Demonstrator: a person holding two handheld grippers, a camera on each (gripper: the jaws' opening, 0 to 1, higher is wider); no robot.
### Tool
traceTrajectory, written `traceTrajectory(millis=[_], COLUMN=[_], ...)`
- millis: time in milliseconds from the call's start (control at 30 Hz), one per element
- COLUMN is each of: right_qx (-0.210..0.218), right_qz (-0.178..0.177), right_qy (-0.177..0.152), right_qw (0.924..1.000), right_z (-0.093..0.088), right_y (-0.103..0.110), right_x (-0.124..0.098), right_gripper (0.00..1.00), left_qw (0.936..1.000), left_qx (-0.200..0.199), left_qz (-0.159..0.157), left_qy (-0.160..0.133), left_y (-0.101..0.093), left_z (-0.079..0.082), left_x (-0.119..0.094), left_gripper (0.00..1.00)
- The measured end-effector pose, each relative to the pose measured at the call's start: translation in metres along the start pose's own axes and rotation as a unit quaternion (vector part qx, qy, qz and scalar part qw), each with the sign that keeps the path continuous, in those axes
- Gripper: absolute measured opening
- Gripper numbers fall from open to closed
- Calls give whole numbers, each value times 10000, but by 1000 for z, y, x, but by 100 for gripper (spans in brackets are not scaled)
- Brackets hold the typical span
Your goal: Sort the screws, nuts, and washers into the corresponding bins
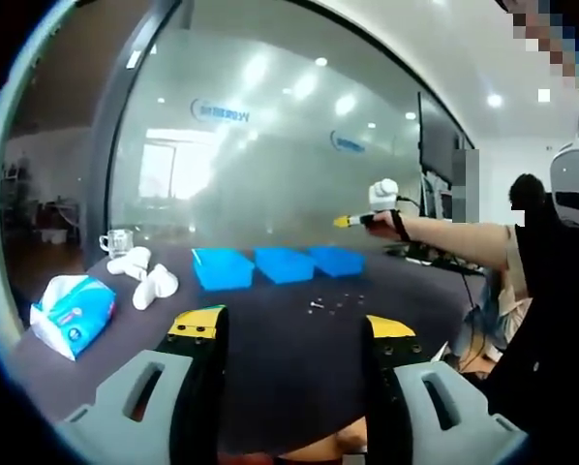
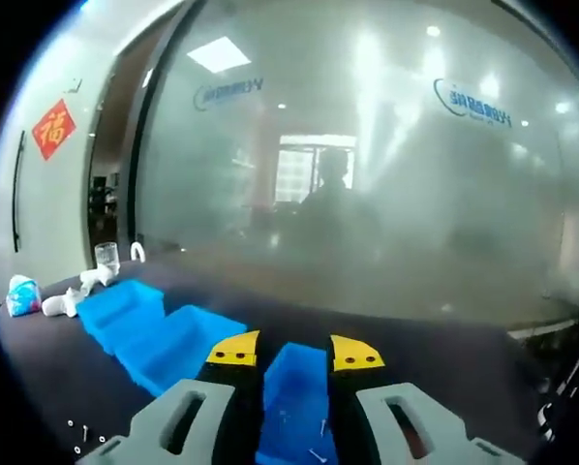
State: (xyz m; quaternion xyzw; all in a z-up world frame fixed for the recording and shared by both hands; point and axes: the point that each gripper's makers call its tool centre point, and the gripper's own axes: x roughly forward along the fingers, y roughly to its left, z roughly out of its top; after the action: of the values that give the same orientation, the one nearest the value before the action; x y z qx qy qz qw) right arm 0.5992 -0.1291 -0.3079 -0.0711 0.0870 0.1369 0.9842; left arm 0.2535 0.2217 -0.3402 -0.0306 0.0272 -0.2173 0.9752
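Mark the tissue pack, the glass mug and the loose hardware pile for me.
tissue pack [image 1: 72, 315], left gripper view, on its blue front face.
glass mug [image 1: 116, 242], left gripper view, on its body.
loose hardware pile [image 1: 333, 304], left gripper view, on the scattered pieces' middle.

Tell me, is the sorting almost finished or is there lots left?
Just begun, it looks like. Done: a couple of small pieces lie in the right-hand blue bin. In hand: the right gripper hovers over that bin, jaws apart with nothing between them. Left: small hardware sits scattered on the table, and the left gripper is open.
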Motion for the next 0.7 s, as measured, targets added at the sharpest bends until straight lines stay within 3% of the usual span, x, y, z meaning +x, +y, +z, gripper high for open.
traceTrajectory(millis=[367, 700], right_qx=[66, 13], right_qz=[539, 1032], right_qy=[-205, -561], right_qw=[9983, 9931], right_z=[-1, 2], right_y=[31, 61], right_x=[-44, -120], right_gripper=[27, 28], left_qw=[10000, 9999], left_qx=[16, 59], left_qz=[-48, -145], left_qy=[-19, -29], left_y=[-2, -8], left_z=[3, 5], left_x=[4, 8], left_gripper=[52, 52])
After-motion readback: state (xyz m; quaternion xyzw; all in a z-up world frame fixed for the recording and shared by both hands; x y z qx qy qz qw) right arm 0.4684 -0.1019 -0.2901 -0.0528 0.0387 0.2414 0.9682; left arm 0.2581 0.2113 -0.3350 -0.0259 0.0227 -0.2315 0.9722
